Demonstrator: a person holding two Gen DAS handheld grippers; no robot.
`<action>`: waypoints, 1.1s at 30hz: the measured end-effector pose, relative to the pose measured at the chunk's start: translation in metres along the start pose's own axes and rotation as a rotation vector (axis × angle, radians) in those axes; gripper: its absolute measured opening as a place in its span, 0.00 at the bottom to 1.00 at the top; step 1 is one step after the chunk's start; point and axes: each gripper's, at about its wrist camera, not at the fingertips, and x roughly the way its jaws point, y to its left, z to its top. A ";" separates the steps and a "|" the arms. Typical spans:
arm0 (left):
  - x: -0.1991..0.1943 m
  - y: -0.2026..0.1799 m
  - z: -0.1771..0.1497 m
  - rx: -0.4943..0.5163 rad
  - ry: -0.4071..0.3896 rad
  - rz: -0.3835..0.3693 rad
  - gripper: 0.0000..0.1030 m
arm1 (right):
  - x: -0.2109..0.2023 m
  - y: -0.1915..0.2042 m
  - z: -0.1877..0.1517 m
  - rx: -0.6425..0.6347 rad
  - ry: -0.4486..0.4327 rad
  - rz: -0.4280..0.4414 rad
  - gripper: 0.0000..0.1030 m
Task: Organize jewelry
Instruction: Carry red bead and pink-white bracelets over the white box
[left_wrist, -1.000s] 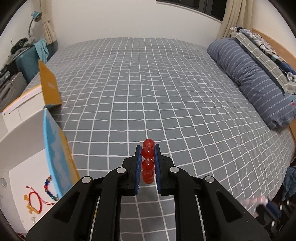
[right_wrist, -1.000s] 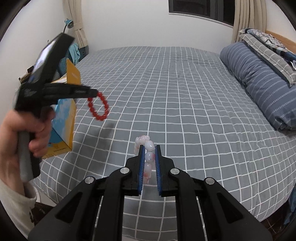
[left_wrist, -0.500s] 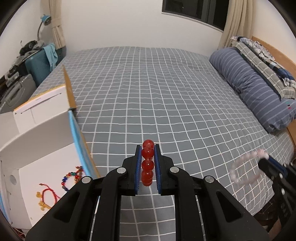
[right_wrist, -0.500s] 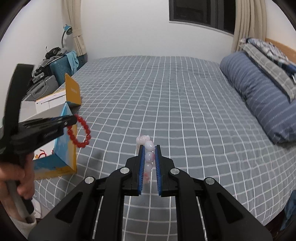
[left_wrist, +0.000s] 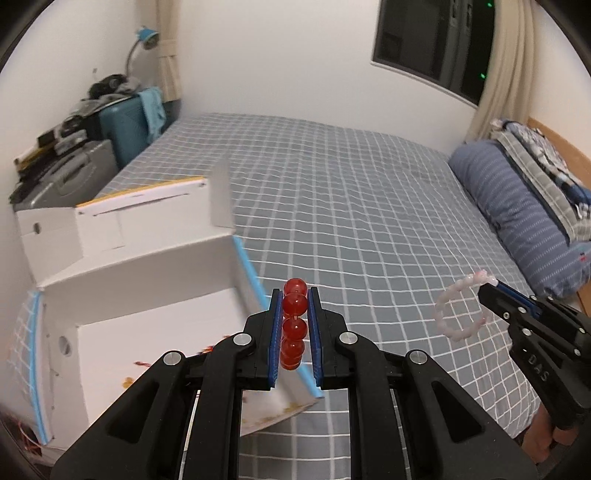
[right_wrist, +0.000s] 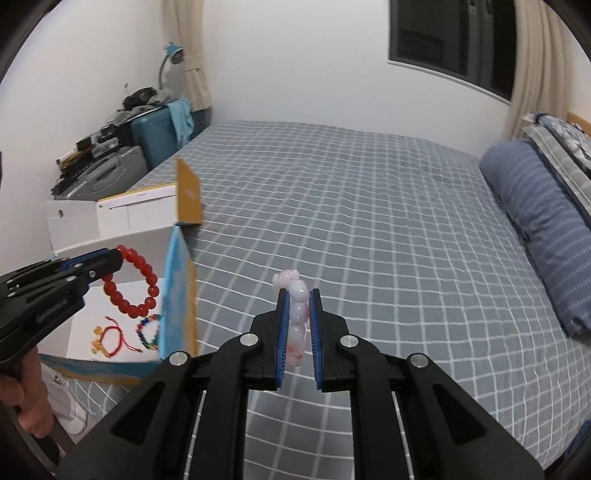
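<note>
My left gripper (left_wrist: 294, 295) is shut on a red bead bracelet (left_wrist: 294, 319) and holds it in the air over the right wall of an open white box (left_wrist: 147, 288) with a blue rim. From the right wrist view the red bracelet (right_wrist: 131, 284) hangs above the box (right_wrist: 110, 258), which holds a red cord bracelet (right_wrist: 110, 338) and a multicoloured bead bracelet (right_wrist: 149, 330). My right gripper (right_wrist: 297, 295) is shut on a pale pink bead bracelet (right_wrist: 297, 317), above the bed. That pink bracelet (left_wrist: 460, 308) shows at the right of the left wrist view.
The box sits at the left edge of a bed with a grey checked cover (right_wrist: 351, 229). A blue striped pillow (right_wrist: 546, 229) lies at the right. Suitcases (right_wrist: 110, 173) and clutter stand beside the bed at the far left.
My left gripper has moved left with the red bracelet, from over the bed to over the box. My right gripper still holds the pink bracelet and has followed towards the box.
</note>
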 end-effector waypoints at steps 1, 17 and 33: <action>-0.003 0.008 0.000 -0.011 -0.005 0.009 0.12 | 0.001 0.007 0.002 -0.009 -0.002 0.007 0.10; -0.034 0.107 -0.028 -0.116 -0.015 0.140 0.12 | 0.027 0.114 0.008 -0.108 -0.002 0.138 0.10; -0.030 0.166 -0.056 -0.182 0.027 0.235 0.12 | 0.066 0.187 -0.002 -0.176 0.055 0.198 0.10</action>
